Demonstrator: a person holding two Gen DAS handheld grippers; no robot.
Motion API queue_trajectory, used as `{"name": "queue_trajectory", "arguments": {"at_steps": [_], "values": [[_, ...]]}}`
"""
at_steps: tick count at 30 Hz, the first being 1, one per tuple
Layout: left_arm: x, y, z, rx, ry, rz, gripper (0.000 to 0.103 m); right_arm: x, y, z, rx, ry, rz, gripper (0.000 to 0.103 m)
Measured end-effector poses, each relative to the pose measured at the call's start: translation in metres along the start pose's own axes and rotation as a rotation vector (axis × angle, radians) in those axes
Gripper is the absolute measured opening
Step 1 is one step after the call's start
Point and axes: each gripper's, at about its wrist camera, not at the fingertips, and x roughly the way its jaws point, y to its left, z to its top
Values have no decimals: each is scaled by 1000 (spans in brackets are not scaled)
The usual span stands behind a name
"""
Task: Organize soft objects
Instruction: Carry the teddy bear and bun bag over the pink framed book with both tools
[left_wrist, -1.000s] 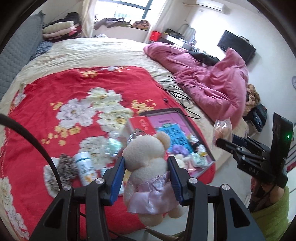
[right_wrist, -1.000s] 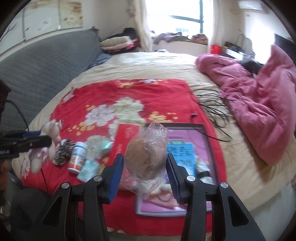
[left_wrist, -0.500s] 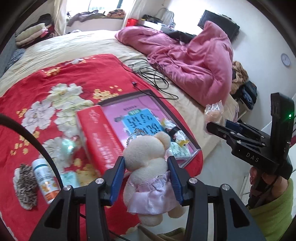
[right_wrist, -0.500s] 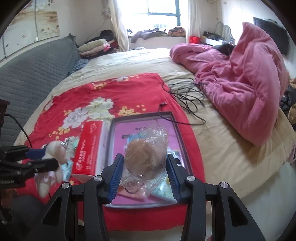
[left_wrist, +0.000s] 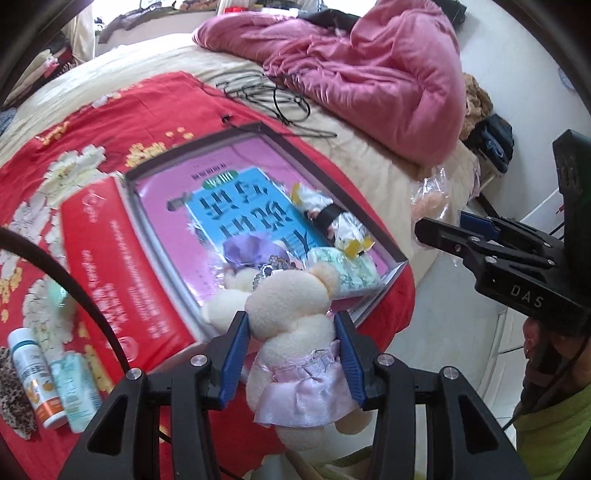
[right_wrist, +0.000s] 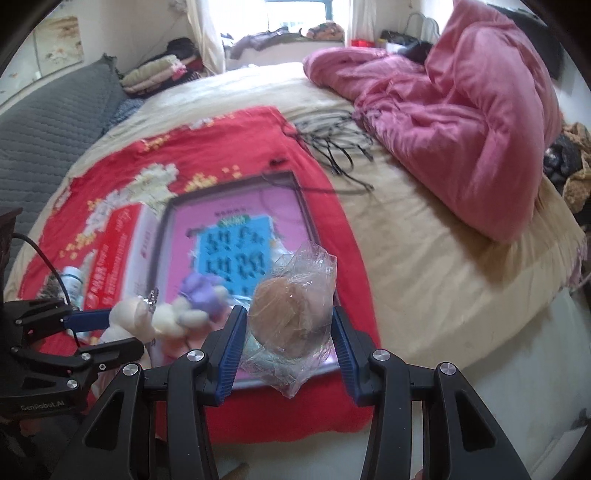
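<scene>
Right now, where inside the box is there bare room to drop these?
The box is bare along its far pink floor, between the blue booklet and the far rim. Its near corner is crowded: purple-dressed plush, patterned packet, small doll.

Fuzzy plush bear (left_wrist: 291, 306), satin-looking skirt; crinkly clear bag (right_wrist: 295, 317).

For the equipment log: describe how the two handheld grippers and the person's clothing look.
Both the left gripper and right gripper are black angular frames with silver bolts and ribbed blue pads. A black cable loops beside the left one. The right reads "DAS", the left "GenRobot.AI". The sleeve is lime green.
</scene>
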Motion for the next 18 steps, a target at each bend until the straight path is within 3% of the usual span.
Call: {"name": "queue_trajectory", "arguments": {"at_steps": [7, 18], "values": [[39, -4, 5, 23, 40, 29, 47, 27, -10, -11, -5, 61, -3, 48], [56, 2, 27, 79, 20, 113, 47, 64, -2, -13, -32, 140, -9, 48]]}}
